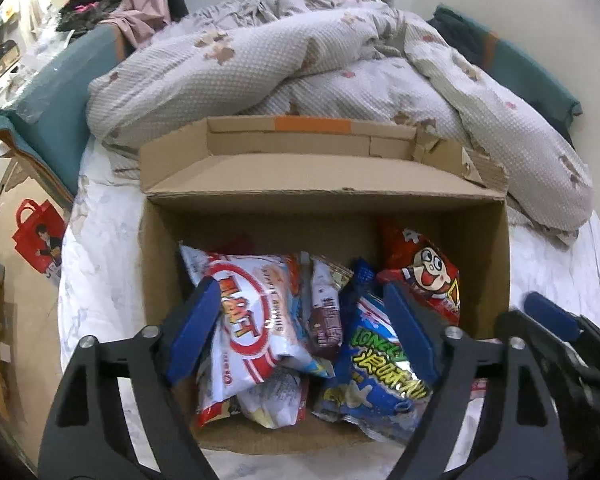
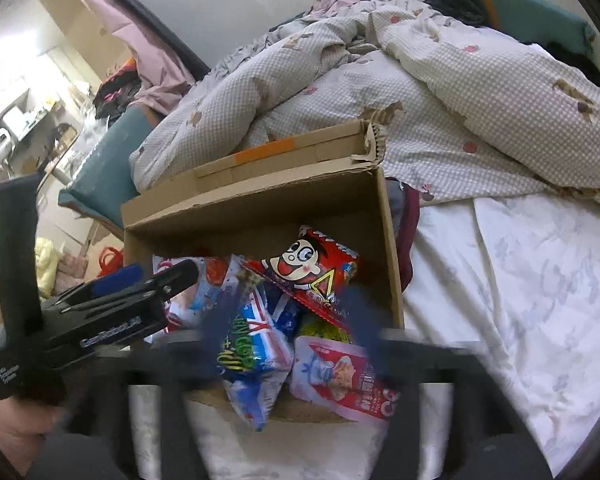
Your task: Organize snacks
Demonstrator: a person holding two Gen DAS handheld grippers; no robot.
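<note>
My left gripper [image 1: 300,320] hangs with jaws wide over the white-and-red snack bag [image 1: 246,320] inside the open brown cardboard box [image 1: 324,216] on the bed; nothing is held. The glossy blue bag [image 1: 374,364] leans on the near edge and, I think, may slide out if nudged. My right gripper [image 2: 296,340] is blurred, its jaws wide and empty.
</note>
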